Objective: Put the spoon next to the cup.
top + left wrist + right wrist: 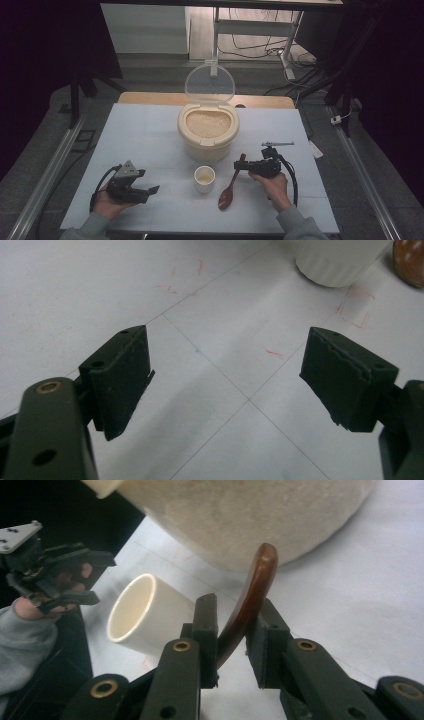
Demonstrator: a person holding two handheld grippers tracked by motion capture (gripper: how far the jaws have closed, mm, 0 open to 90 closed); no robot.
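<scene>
1. On the white table (pixel 150 130), a rice bin (pixel 208 131) stands at 12 o'clock from the person, its clear lid (pixel 210 82) swung up so the grain is open to reach.
2. At 6 o'clock from the bin sits a small cup (pixel 204 178), upright and close by, likely to receive rice.
3. At 3 o'clock from the cup lies a wooden spoon (pixel 231 186), bowl on the table, handle up in the right gripper (pixel 242 167).
4. That gripper's jaws flank the handle (pixel 247 600) with a slight gap on one side; the grip looks loose, so I judge the spoon is being let go or only just taken.
5. At 9 o'clock from the cup, the left gripper (pixel 155 189) waits low, jaws wide apart and empty.
</scene>
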